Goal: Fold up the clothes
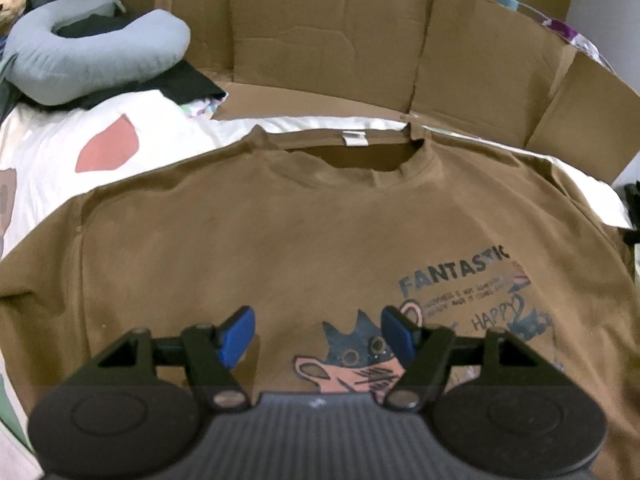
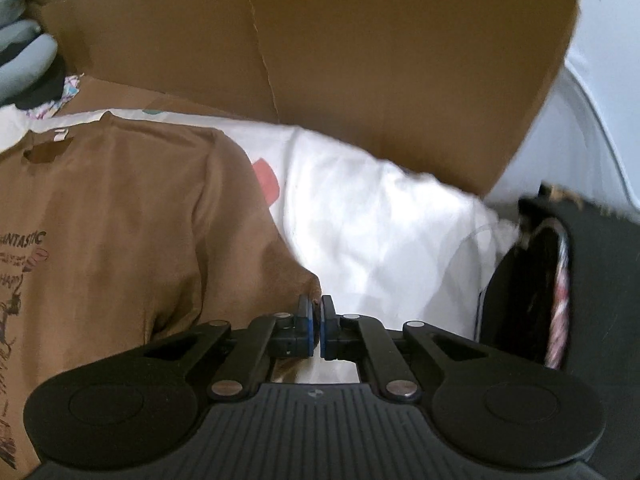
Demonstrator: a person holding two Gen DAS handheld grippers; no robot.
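Through the left wrist I see the brown T-shirt (image 1: pixel 304 216) spread on the white bed sheet (image 1: pixel 168 128), cardboard (image 1: pixel 328 36) behind; my left gripper (image 1: pixel 318 334) hovers with jaws wide. Through the right wrist, my right gripper (image 2: pixel 316 330) pinches the sleeve edge (image 2: pixel 310 282).

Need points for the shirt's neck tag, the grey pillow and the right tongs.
neck tag (image 1: pixel 354 139), left wrist view, middle of the white label.
grey pillow (image 1: pixel 96 65), left wrist view, its curved front.
right tongs (image 2: pixel 316 305), right wrist view, between the tips, shut on the shirt sleeve's edge.
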